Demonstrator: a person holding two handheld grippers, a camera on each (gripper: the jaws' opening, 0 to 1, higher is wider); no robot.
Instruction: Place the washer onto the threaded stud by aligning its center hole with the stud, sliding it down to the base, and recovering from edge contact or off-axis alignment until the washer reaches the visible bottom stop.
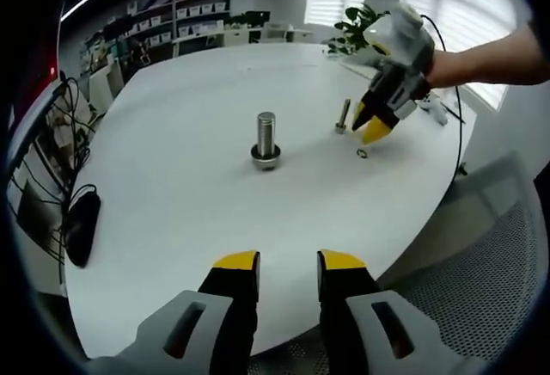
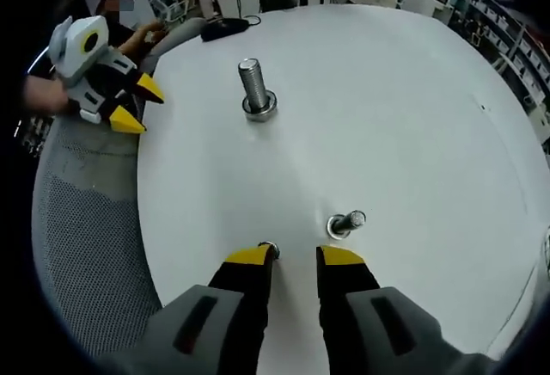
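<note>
**Two grippers over a round white table with two studs and a washer**

Left gripper view: the left gripper [image 1: 288,261] rises from the bottom edge, jaws apart with nothing between them, hanging over the near rim of the table [image 1: 172,220]. A large stud [image 1: 265,139] stands upright on its base near the table's middle. Beyond it, the right gripper [image 1: 375,126], held by a bare forearm, reaches down near a small stud [image 1: 344,116]; a washer [image 1: 362,153] lies flat on the table just beside its yellow tips. A black mouse [image 1: 81,225] rests near the left rim, and a mesh chair [image 1: 481,280] stands at lower right.

Right gripper view: the right gripper [image 2: 294,256] has its jaws apart; the washer [image 2: 269,247] sits at the tip of its left jaw, whether touching or not I cannot tell. The small stud [image 2: 345,223] is just beside the other jaw. The large stud [image 2: 255,89] stands well apart, farther in. The left gripper [image 2: 136,105] hovers at the table's [image 2: 412,117] rim, jaws apart and holding nothing, over the chair [image 2: 86,255].

Open tabletop lies all round the large stud and between the two studs
</note>
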